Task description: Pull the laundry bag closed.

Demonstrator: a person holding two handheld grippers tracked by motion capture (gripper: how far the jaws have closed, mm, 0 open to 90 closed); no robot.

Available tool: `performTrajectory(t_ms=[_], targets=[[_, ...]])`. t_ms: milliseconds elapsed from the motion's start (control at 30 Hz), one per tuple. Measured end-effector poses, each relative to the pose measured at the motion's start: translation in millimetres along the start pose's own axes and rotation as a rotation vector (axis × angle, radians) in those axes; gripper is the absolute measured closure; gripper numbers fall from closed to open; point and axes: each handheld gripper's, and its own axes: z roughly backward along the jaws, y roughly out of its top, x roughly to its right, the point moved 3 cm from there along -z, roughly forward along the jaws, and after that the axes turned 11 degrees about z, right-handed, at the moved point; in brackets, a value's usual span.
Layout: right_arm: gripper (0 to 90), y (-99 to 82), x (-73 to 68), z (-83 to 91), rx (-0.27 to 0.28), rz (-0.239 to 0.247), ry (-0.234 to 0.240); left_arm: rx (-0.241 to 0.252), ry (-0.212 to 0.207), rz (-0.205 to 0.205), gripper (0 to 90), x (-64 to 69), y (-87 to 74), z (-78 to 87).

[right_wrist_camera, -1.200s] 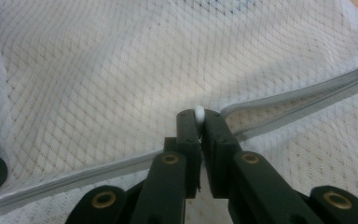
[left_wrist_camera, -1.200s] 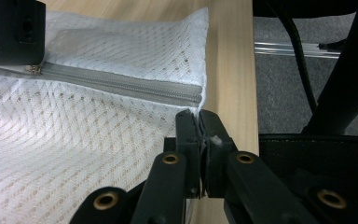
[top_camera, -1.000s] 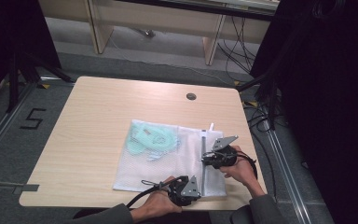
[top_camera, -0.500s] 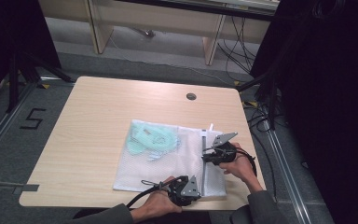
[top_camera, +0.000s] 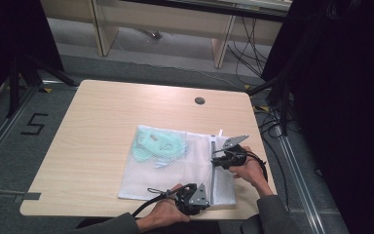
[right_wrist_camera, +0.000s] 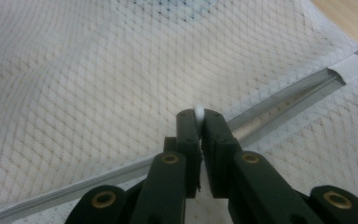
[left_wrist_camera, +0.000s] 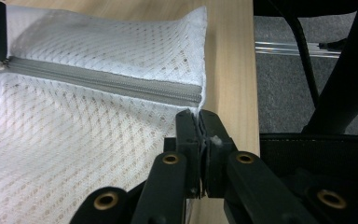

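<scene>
Right gripper view: right gripper [right_wrist_camera: 199, 119] pinches the zip pull [right_wrist_camera: 198, 111]; left gripper [left_wrist_camera: 199, 122] clamps the limp, light mesh bag [left_wrist_camera: 74, 140] at the zip's [left_wrist_camera: 107, 83] end, a sound anchor.

White mesh laundry bag [top_camera: 175, 168] lies flat on table, grey zipper [left_wrist_camera: 107, 83], green garment [top_camera: 153, 145] inside.

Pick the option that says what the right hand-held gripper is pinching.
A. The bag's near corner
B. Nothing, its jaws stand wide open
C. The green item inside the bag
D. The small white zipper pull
D: in the right gripper view the right hand-held gripper has its jaws closed on the small white zipper pull, right on the zipper of the white mesh bag.
</scene>
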Motion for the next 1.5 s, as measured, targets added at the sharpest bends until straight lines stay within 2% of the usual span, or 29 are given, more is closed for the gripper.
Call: performTrajectory(t_ms=[100,133,200,233,267,300,533,567,667,700,733,767,800,833,900,933,1067,1100,1133,1200,1267,1333,1400,1433,1467,1500], targets=[[86.2,-1.4,3.1,1.0,-0.018,-0.003,-0.001,-0.009,-0.004,-0.003,87.5,1.5,-0.9,-0.1],[86.2,-2.4,3.9,1.2,-0.024,-0.021,0.001,-0.009,-0.006,-0.010,87.5,1.7,-0.4,-0.5],[86.2,-2.6,4.2,1.0,-0.023,-0.021,-0.002,-0.015,-0.002,-0.009,87.5,1.5,-0.6,-0.6],[86.2,-2.6,5.1,-0.2,-0.001,-0.027,-0.005,-0.012,-0.005,-0.003,87.5,1.7,-0.8,-1.0],[86.2,-2.4,3.3,-0.5,-0.003,-0.043,0.002,-0.012,0.002,-0.008,87.6,1.2,-0.6,-0.8],[86.2,-2.5,4.2,-1.2,-0.002,-0.030,0.001,-0.012,0.002,-0.008,87.5,1.2,-0.6,-0.8],[86.2,0.5,8.3,-2.2,-0.015,-0.014,-0.008,-0.009,-0.004,0.002,87.5,1.0,-0.4,-0.7],[86.2,0.9,6.3,-3.5,-0.021,-0.036,-0.005,-0.008,-0.003,0.004,87.5,0.7,-0.5,-0.6],[86.2,1.8,9.9,-3.4,-0.034,-0.017,-0.009,-0.010,-0.004,0.004,87.5,0.9,-0.6,-0.6],[86.2,1.9,10.0,-6.0,-0.019,-0.026,-0.012,-0.001,-0.004,0.013,87.5,1.5,-0.5,-1.4],[86.2,2.1,10.1,-5.7,-0.025,-0.040,-0.013,-0.004,-0.002,0.010,87.5,1.1,-0.6,-1.4],[86.2,2.4,12.2,-5.3,-0.027,-0.023,-0.010,-0.010,-0.001,0.003,87.5,0.6,-0.9,-1.1],[86.2,2.5,14.7,-3.7,-0.037,-0.016,-0.026,-0.001,-0.005,0.014,87.5,1.7,-1.1,-1.6],[86.2,2.9,14.7,-5.7,-0.020,-0.026,-0.023,-0.002,-0.005,0.012,87.4,1.7,-1.0,-1.4],[86.2,3.4,16.8,-6.5,-0.021,-0.018,-0.030,-0.001,-0.006,0.015,87.5,1.3,-0.7,-1.4],[86.2,3.6,17.0,-6.1,-0.035,-0.023,-0.023,0.005,-0.002,0.020,87.5,1.3,-0.8,-1.8],[86.2,3.9,20.1,-7.6,-0.028,-0.034,-0.038,0.000,-0.004,0.013,87.5,0.8,-0.4,-1.2],[86.2,4.0,19.0,-6.4,-0.046,-0.045,-0.021,0.001,-0.005,0.018,87.5,1.0,-0.5,-1.4],[86.2,4.4,20.0,-8.9,-0.024,-0.038,-0.032,0.001,-0.005,0.018,87.5,1.0,-0.5,-1.4],[86.2,5.5,23.1,-7.3,-0.025,-0.021,-0.045,-0.002,-0.006,0.013,87.5,1.2,-0.9,-1.2],[86.2,6.1,23.8,-8.1,-0.022,-0.021,-0.035,-0.003,-0.004,0.010,87.5,1.2,-0.8,-0.9],[86.2,6.5,24.1,-8.4,-0.024,-0.047,-0.042,-0.005,0.000,0.005,87.5,-0.1,-0.3,0.1],[86.2,6.1,27.8,-8.4,-0.021,-0.029,-0.048,0.010,0.005,0.006,87.5,-0.1,0.1,-0.4],[86.2,5.2,28.7,-8.5,-0.038,-0.049,-0.065,0.005,0.002,0.011,87.5,-0.3,0.1,0.1],[86.2,5.2,29.0,-9.1,-0.036,-0.042,-0.055,0.008,-0.001,0.037,87.5,0.5,0.4,0.2],[86.2,5.3,29.9,-9.4,-0.028,-0.035,-0.054,0.009,0.001,0.033,87.5,-0.1,0.6,0.0]])
